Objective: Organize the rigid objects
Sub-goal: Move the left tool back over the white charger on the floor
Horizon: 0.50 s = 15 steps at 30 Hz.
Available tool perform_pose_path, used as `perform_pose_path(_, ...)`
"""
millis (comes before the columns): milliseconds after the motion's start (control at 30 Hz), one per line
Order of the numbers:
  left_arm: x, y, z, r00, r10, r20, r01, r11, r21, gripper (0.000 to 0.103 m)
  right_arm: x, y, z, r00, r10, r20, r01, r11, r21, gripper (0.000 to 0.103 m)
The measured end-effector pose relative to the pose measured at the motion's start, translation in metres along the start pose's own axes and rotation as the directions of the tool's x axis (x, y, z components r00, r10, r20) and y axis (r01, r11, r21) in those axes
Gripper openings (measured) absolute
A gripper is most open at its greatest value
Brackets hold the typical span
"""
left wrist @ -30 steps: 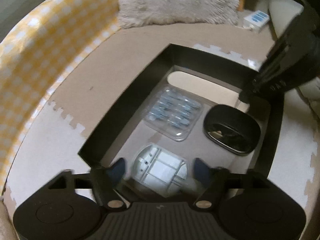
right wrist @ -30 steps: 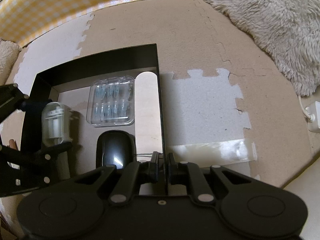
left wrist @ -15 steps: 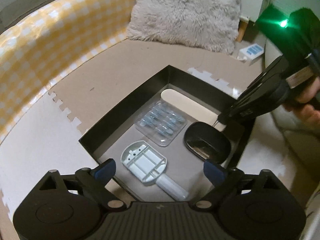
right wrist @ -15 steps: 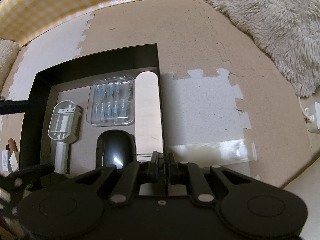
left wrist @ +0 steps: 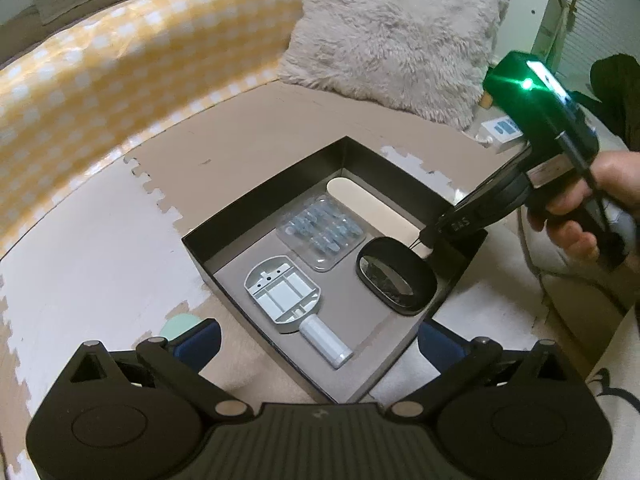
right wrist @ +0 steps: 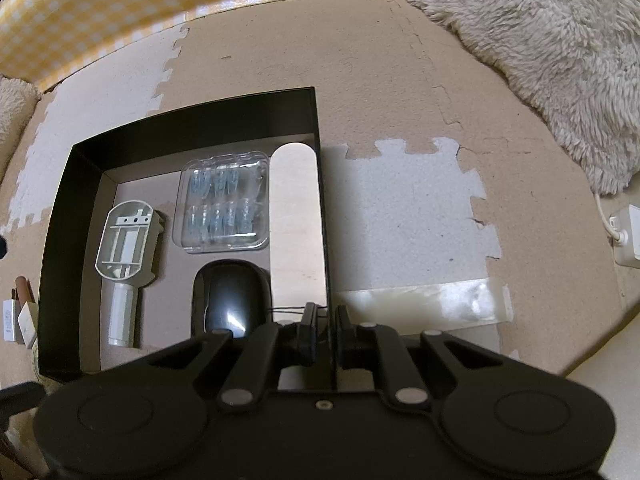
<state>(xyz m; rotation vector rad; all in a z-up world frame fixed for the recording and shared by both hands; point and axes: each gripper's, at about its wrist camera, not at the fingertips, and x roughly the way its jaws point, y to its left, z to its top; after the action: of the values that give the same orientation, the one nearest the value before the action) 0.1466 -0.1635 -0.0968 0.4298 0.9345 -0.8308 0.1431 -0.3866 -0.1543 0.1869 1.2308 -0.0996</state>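
Note:
A black open box point(left wrist: 260, 192) sits on the foam floor mat. Inside it lie a white plastic tool with a round handle point(left wrist: 284, 292), a clear blister pack point(left wrist: 322, 236), a black mouse point(left wrist: 396, 276) and a flat wooden stick point(left wrist: 372, 204). My left gripper point(left wrist: 318, 340) hovers over the box's near corner; its jaws are opening wide with nothing between them. My right gripper point(right wrist: 329, 320) is shut on the box's right wall point(right wrist: 324, 208), beside the mouse point(right wrist: 230, 292) and the stick point(right wrist: 294, 220). The tool point(right wrist: 126, 240) lies by the box's left wall.
A yellow checked barrier point(left wrist: 100, 80) curves round the mat. A fluffy cushion point(right wrist: 540, 40) lies at the far right, with a white plug block point(right wrist: 624, 236) below it. Clear tape point(right wrist: 420, 300) is stuck to the mat. A hand point(left wrist: 580, 208) holds the right gripper.
My left gripper let go of the white tool, which now lies in the box. It opened wide, rose and drew back. The right gripper has stayed on the box wall.

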Motion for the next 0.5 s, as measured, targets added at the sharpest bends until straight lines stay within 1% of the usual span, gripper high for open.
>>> perform_pose_path(133, -0.011, -0.002, -0.001, 1.0, 0.011, 0.023, -0.01, 1.0, -0.018, 0.103, 0.0, 0.0, 0.0, 1.0, -0.003, 0.0, 0.003, 1.0, -0.003, 0.011)
perform_pose_path(500, -0.04, 0.005, -0.007, 0.994, 0.042, 0.098, -0.031, 0.993, -0.114, 0.103, 0.0, 0.001, 0.0, 1.0, -0.006, 0.0, 0.006, 1.0, -0.007, 0.011)
